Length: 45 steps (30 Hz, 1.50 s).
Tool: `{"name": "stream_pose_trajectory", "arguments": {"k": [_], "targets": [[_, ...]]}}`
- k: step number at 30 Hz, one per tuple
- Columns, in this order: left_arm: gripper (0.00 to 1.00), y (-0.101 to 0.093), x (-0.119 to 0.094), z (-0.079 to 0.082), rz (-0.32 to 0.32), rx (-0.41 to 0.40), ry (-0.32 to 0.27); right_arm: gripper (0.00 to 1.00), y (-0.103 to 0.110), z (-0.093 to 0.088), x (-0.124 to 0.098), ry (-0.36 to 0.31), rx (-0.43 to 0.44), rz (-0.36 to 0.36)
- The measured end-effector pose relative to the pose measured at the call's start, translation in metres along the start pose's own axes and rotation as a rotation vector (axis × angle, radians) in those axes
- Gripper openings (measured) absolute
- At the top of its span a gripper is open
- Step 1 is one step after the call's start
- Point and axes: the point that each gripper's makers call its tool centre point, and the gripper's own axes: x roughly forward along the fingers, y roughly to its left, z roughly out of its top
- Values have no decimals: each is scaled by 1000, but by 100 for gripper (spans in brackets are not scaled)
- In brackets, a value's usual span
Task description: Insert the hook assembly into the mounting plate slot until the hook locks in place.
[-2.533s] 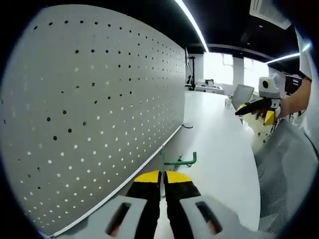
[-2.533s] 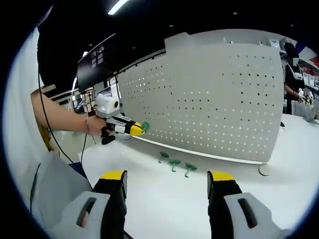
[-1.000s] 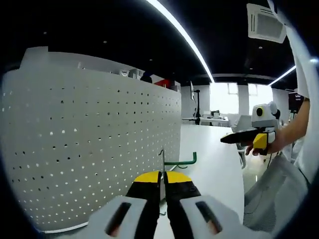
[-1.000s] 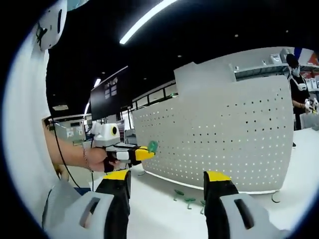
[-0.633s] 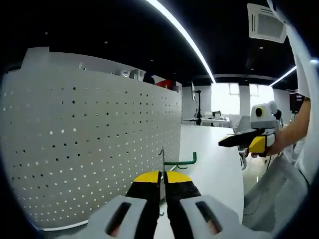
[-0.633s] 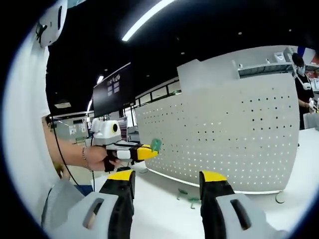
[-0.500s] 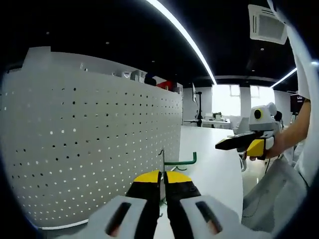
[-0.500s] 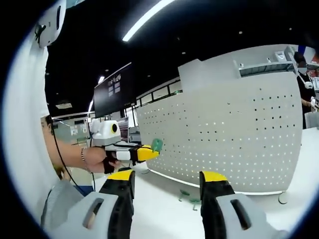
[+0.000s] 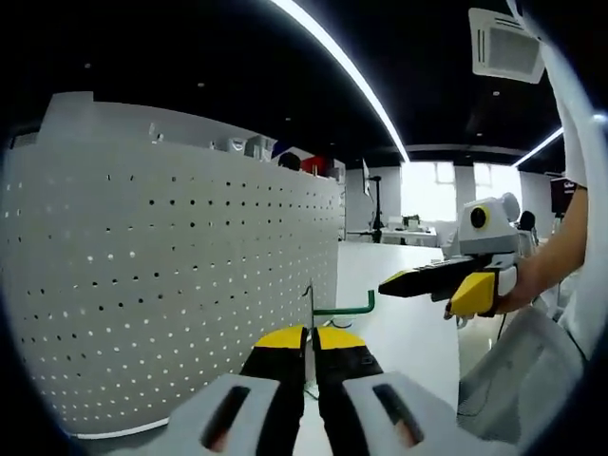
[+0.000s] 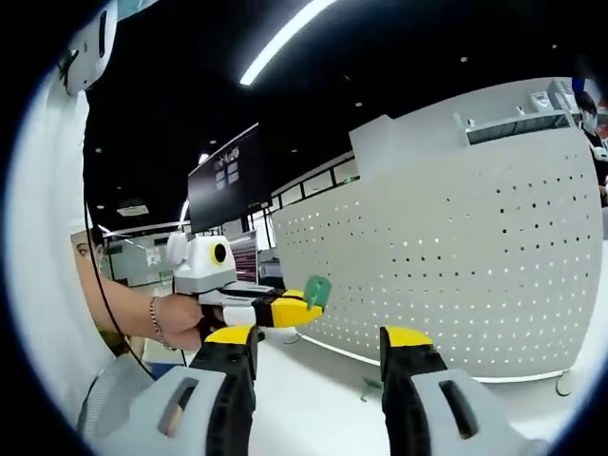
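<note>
In the left gripper view, the left gripper (image 9: 310, 334) is clenched on a green hook (image 9: 334, 309), its wire upright between the jaw tips and its arm pointing right. It's held up in the air just beside the white perforated mounting plate (image 9: 180, 285), which stands along the white tabletop (image 9: 404, 318); the hook isn't in a slot yet, so insertion and locking are all left. The right gripper (image 9: 394, 281) reaches in from the right, level, a hand behind it. Over to the right gripper view: the right gripper (image 10: 318, 344) is released, jaws well apart, holding nothing, pointed at the plate. Spare green hooks (image 10: 372, 387) lie at the plate's foot.
</note>
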Motion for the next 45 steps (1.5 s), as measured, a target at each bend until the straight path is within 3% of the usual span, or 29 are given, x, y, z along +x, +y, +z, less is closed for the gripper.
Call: {"name": "stream_pose_trajectory", "arguments": {"k": [26,34,45], "targets": [[2,-15,4,3,-6,-3,-12,43,10,8,34,-40,62,43],[2,-20,5,6,-16,-12,-19,30,9,9,36,-46,90,37],[2,-23,5,7,-16,-12,-23,12,8,7,37,-38,63,21]]}}
